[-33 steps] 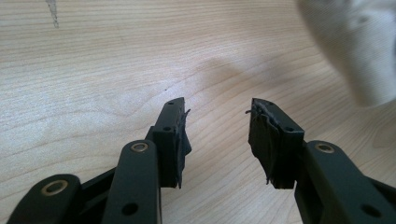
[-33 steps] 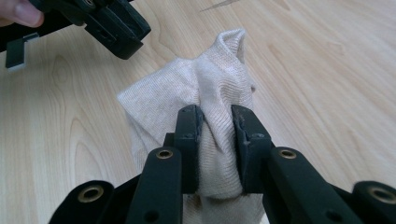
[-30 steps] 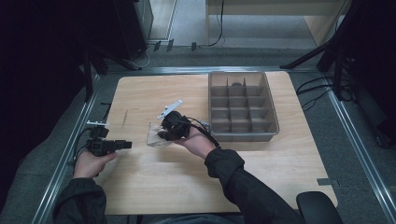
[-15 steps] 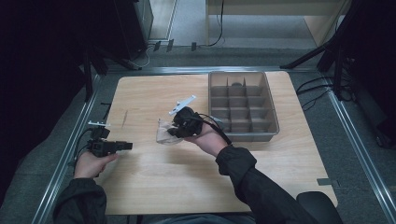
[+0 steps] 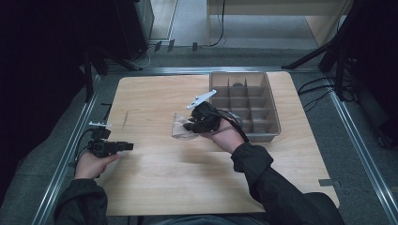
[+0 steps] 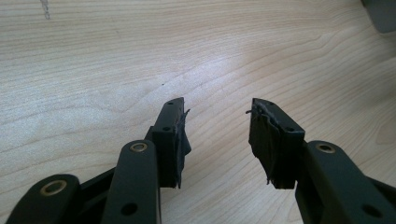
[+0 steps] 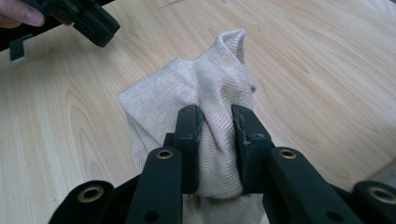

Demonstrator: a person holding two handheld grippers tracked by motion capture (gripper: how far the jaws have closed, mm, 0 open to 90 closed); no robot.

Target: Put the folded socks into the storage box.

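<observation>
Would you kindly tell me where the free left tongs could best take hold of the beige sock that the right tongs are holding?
Judging by its pose, the loose upper cuff of the beige sock, which sticks up beyond the right tongs clamped on its bunched middle. The open left tongs would probably best come in from the far side, across the table, pinching that flap flatwise.

a lab: wooden table (image 5: pixel 187 187) in metal rails (image 5: pixel 61 164), floor cables (image 5: pixel 319 89), dark curtains.
</observation>
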